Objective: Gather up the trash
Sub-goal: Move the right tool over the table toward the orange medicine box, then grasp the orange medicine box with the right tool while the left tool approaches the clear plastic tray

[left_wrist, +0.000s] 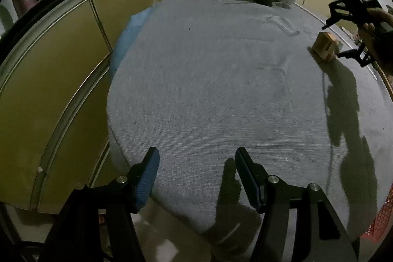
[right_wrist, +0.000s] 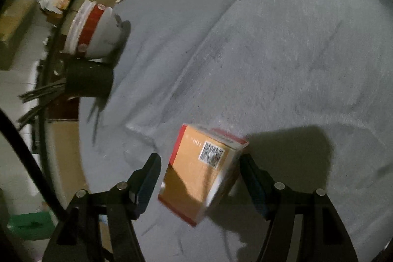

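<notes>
one box (right_wrist: 203, 173), two open hand-held grippers (left_wrist: 196, 178).

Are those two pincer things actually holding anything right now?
Nothing is held. The right tool stands open around the small orange cardboard box, its fingers not pressing its sides. The left tool hangs open over the grey tablecloth.

– What are you working on there?
– A matt, ribbed grey cloth (right_wrist: 282, 65) over the table; your carton (right_wrist: 203, 173) looks like smooth printed cardboard.
– And at the far edge?
– A glossy white plastic tub (right_wrist: 95, 31), a matt black pot (right_wrist: 88, 81). Your finger pads (left_wrist: 147, 178) are ridged blue rubber.
</notes>
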### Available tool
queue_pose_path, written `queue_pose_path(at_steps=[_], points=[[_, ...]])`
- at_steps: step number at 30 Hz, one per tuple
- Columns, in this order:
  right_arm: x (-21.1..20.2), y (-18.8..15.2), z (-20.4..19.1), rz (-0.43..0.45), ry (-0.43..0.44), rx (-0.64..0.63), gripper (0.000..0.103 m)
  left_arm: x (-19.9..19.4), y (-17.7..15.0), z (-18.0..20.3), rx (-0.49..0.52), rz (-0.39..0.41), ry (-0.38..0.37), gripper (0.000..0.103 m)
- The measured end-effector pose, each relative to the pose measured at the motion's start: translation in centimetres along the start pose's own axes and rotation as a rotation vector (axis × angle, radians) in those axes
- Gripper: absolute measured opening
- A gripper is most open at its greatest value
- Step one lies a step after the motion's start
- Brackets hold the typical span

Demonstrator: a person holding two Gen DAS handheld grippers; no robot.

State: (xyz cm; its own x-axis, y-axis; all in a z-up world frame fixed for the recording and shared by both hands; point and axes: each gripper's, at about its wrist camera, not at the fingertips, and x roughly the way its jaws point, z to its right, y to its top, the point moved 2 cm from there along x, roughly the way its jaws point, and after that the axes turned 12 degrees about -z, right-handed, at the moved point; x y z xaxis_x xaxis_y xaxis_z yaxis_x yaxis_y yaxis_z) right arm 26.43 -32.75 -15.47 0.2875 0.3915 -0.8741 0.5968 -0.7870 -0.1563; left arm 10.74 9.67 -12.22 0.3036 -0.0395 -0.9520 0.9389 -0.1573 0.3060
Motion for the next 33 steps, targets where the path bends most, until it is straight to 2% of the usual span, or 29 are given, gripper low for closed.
queue_pose_path(at_steps=[7, 11, 14, 19, 24, 28, 33], points=[[1.1, -0.6, -4.2, 0.066, -0.223, -0.179, 0.07, 0.1, 1.0, 0.1, -0.004, 0.003, 0.011, 0.065], [2.4, -0.8, -4.8, 0.065, -0.292, -0.25, 0.07, -0.4, 1.8, 0.6, 0.004, 0.02, 0.016, 0.065], [2.8, -0.9, -4.5, 0.081, -0.28, -0.31, 0.065, -1.2, 2.9, 1.1, 0.016, 0.04, 0.012, 0.065], [1.8, -1.3, -3.4, 0.097, -0.247, -0.386, 0.049, -1.9, 6.1, 2.4, 0.037, 0.064, -0.028, 0.065], [-0.1, -2.3, -0.5, 0.114, -0.232, -0.449, 0.049, -2.6, 10.4, 5.4, 0.092, 0.11, -0.058, 0.067], [-1.7, -3.0, 3.4, 0.082, -0.183, -0.457, 0.049, -2.6, 14.3, 8.6, 0.148, 0.155, -0.08, 0.072], [-4.6, -4.3, 8.5, 0.078, -0.109, -0.451, 0.049, -1.0, 19.0, 12.1, 0.139, 0.113, -0.155, 0.073]])
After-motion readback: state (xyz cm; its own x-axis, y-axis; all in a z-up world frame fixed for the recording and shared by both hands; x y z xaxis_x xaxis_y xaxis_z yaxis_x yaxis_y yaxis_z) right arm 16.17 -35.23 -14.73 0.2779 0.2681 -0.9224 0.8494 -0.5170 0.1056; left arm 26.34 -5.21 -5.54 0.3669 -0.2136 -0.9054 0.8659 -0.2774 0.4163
